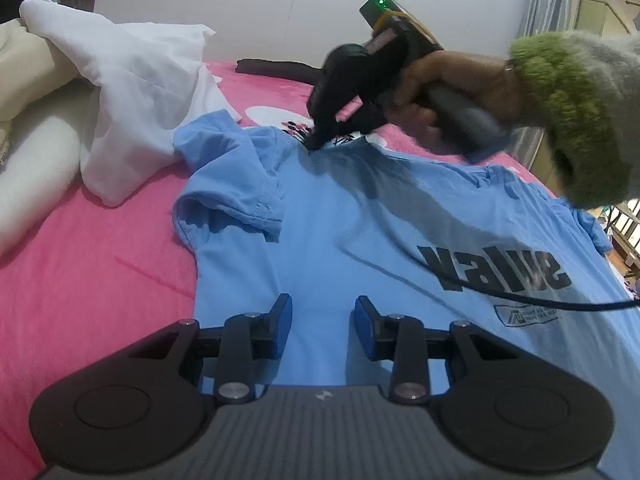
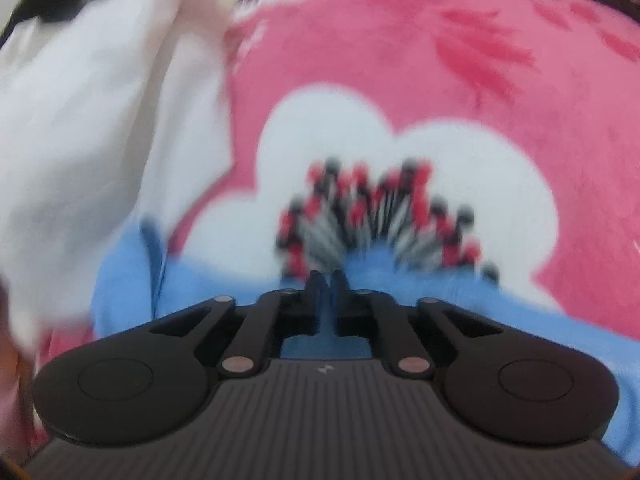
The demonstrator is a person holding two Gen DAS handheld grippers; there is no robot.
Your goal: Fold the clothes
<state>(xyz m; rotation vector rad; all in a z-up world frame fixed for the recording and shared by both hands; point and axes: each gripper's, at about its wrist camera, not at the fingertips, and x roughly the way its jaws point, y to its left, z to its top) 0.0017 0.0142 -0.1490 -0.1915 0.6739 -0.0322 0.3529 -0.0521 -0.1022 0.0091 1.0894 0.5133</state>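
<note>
Shirt (image 1: 360,216) lies spread blue across the pink blanket (image 1: 100,248) in my left view, my left gripper (image 1: 322,328) released over its near hem at 6 o'clock. Right view: my right gripper (image 2: 327,280) looks clenched on the far edge at 12 o'clock; if folding, I'd hold firm and move slowly.

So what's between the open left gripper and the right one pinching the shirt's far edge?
Only blue T-shirt fabric between the left gripper and right gripper; nothing on it, per the left wrist view.

A light blue T-shirt (image 1: 328,216) with black "value" lettering lies spread flat but wrinkled, one sleeve crumpled; its near cloth sits under the left jaws, its far edge pinched between the right jaws.
</note>
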